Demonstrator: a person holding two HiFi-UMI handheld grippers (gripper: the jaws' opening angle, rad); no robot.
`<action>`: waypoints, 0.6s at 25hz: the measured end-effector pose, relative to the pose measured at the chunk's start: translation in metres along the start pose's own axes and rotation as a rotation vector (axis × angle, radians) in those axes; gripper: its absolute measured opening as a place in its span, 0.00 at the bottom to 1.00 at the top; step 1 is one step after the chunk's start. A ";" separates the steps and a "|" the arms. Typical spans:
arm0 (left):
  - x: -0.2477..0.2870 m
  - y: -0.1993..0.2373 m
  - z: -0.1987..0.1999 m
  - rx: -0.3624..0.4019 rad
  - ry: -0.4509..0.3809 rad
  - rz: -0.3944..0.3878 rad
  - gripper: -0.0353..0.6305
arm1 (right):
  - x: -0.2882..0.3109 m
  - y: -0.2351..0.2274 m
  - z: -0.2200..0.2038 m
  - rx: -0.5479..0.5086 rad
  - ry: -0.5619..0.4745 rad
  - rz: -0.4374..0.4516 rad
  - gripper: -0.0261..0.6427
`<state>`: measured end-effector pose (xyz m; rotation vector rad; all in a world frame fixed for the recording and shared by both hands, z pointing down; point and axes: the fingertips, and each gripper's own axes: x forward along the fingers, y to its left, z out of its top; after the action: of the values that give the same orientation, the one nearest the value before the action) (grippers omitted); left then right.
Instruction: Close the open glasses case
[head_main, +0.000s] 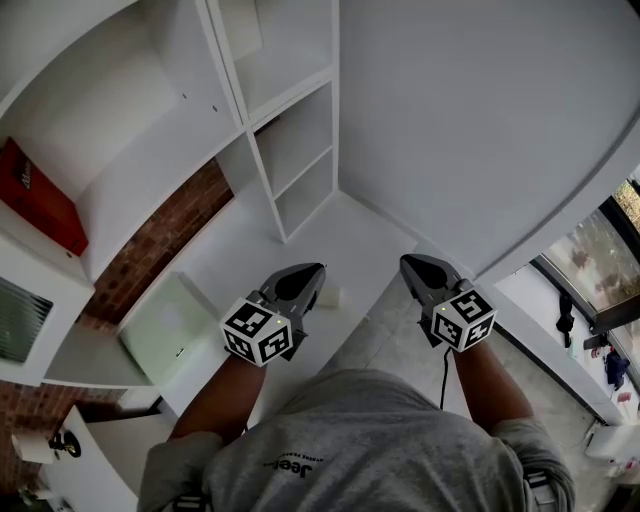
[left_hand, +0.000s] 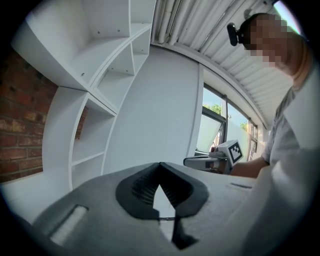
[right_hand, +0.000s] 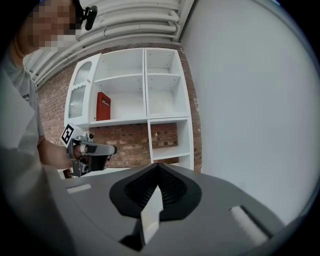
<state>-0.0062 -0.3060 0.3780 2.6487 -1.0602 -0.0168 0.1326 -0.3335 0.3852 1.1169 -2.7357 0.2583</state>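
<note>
Both grippers are held up in front of the person, pointing away from the body. In the head view my left gripper (head_main: 318, 268) is shut, its dark jaws meeting at the tip with nothing between them. My right gripper (head_main: 405, 260) is shut and empty too. The left gripper view shows its jaws (left_hand: 160, 164) closed against a white wall, with the right gripper (left_hand: 210, 161) off to the right. The right gripper view shows its jaws (right_hand: 158, 165) closed, with the left gripper (right_hand: 92, 150) at the left. I cannot make out a glasses case in any view.
White shelving (head_main: 290, 150) stands ahead on a brick wall, with a red book (head_main: 38, 198) on a left shelf. A pale green box (head_main: 165, 325) lies on the white counter at left, and a small pale block (head_main: 330, 297) below the left gripper's tip. Windows (head_main: 600, 250) are at right.
</note>
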 end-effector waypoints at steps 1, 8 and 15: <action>0.000 -0.001 -0.001 0.007 0.006 0.003 0.05 | -0.003 0.000 0.000 0.004 -0.003 0.000 0.05; -0.004 0.000 0.000 0.026 0.012 0.009 0.05 | -0.008 -0.002 0.002 0.013 -0.012 0.000 0.05; -0.005 -0.001 0.001 0.038 0.007 0.012 0.05 | -0.007 -0.001 0.001 0.002 -0.002 0.002 0.05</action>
<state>-0.0091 -0.3024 0.3762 2.6737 -1.0840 0.0156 0.1380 -0.3298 0.3831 1.1157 -2.7390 0.2600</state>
